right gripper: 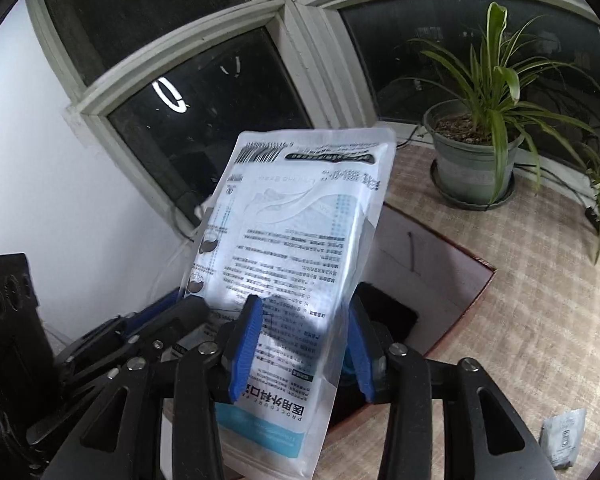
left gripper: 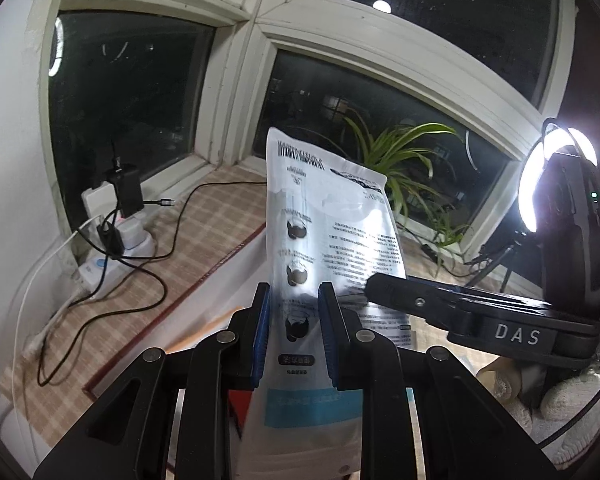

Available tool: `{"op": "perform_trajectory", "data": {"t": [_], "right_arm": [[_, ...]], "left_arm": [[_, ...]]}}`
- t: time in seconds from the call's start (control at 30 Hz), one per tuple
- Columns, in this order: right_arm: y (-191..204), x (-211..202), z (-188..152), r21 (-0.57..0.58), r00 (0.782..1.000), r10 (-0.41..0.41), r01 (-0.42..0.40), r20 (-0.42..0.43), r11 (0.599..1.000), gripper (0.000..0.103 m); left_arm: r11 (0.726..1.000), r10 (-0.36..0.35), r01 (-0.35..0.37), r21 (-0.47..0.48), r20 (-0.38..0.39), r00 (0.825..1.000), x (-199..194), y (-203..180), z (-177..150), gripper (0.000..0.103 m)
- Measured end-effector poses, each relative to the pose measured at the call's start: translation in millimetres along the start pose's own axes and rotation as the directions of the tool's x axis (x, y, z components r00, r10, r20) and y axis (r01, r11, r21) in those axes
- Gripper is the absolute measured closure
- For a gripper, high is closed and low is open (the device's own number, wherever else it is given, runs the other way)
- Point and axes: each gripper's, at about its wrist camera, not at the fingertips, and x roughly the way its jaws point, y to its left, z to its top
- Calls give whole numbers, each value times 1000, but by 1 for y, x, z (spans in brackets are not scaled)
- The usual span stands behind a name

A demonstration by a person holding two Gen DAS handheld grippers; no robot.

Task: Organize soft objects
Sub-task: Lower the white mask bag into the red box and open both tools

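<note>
A white and blue plastic pack of surgical masks [left gripper: 332, 240] stands upright between the fingers of my left gripper [left gripper: 294, 296], which grips it from both sides. The same pack [right gripper: 296, 240] shows in the right wrist view, where my right gripper [right gripper: 304, 312] has one blue pad in front of it and one behind, pinching its lower part. My right gripper's black body [left gripper: 500, 320] reaches in from the right in the left wrist view. The pack is held above an open white cardboard box [right gripper: 428, 264] with a red rim.
A potted spider plant [right gripper: 476, 152] stands on the checked cloth [right gripper: 540, 320] by the window. A power strip with chargers and cables [left gripper: 116, 240] lies at the left. A ring light [left gripper: 556, 184] glares at the right. A small white sachet [right gripper: 564, 436] lies on the cloth.
</note>
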Motion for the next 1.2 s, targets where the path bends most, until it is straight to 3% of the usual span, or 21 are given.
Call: {"op": "perform_trajectory", "data": {"t": [0.1, 0.17, 0.23, 0.37, 0.67, 1.2], "right_arm": [[-2, 0, 1, -4, 1000, -24, 24, 9, 1000, 49], [-4, -2, 1, -4, 999, -30, 30, 20, 1000, 43], [-6, -5, 1, -11, 999, -43, 44, 29, 999, 41], [-9, -13, -4, -32, 997, -70, 71, 39, 997, 37], [-35, -47, -24, -14, 991, -115, 116, 72, 993, 36], [-102, -141, -89, 45, 961, -243, 240, 130, 970, 35]], "left_arm": [[1000, 4, -4, -4, 2, 1000, 0, 4, 1, 81], [1000, 14, -14, 17, 12, 1000, -2, 3, 1, 73], [999, 24, -25, 31, 18, 1000, -4, 0, 1, 39], [998, 29, -31, 51, 49, 998, -13, -6, 0, 38], [996, 31, -37, 79, 74, 997, -25, -25, -5, 38], [987, -26, 14, 163, 77, 997, -43, -96, -25, 37]]}}
